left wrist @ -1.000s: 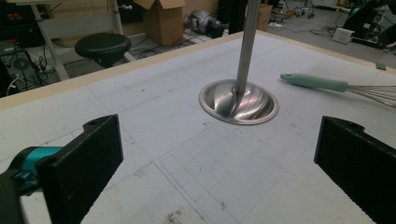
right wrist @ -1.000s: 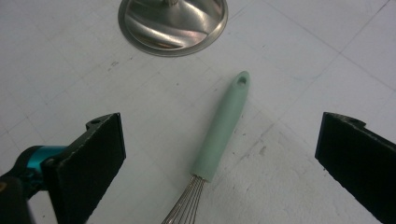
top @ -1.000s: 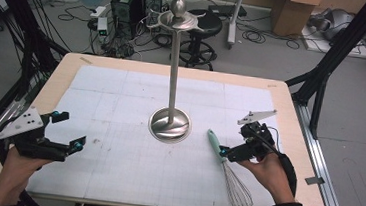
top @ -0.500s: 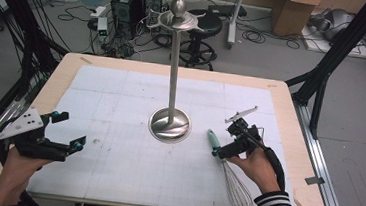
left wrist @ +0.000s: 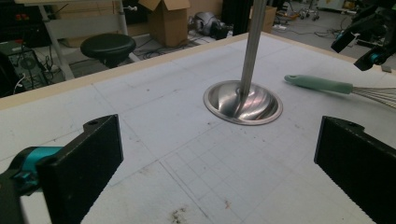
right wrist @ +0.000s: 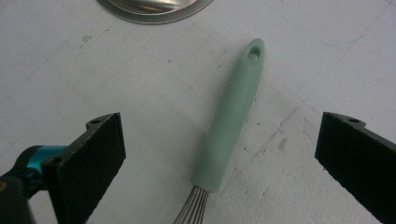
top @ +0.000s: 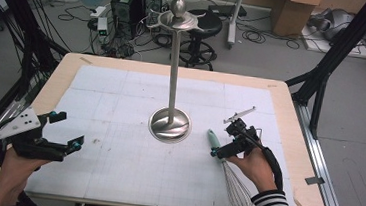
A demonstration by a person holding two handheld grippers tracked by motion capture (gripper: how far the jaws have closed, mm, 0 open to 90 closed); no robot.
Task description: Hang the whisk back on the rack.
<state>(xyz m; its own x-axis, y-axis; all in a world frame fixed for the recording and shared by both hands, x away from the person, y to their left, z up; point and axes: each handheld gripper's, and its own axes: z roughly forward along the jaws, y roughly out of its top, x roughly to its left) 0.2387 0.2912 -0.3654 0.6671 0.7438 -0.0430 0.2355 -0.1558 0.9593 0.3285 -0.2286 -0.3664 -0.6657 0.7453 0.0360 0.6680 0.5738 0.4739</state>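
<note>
A whisk lies on the white mat, its green handle [top: 214, 140] pointing toward the metal stand's base [top: 170, 125] and its wires [top: 238, 188] toward the front edge. My right gripper [top: 221, 142] hovers open over the handle [right wrist: 236, 116], one jaw on each side and neither touching it. At the front left my left gripper [top: 71, 129] is held open with nothing in it. The left gripper view looks across the mat at the stand base [left wrist: 243, 100], the whisk handle [left wrist: 320, 85] and the right gripper [left wrist: 369, 32].
The stand's thin pole [top: 174, 72] rises from the mat's centre to a hooked top with a ball [top: 179, 6]. The wooden table edge [top: 290, 117] frames the mat. Behind the table are a black stool [top: 203, 24], cables and boxes on the floor.
My right gripper has moved left and down from beside the whisk to over its green handle. The left gripper and the whisk have stayed put.
</note>
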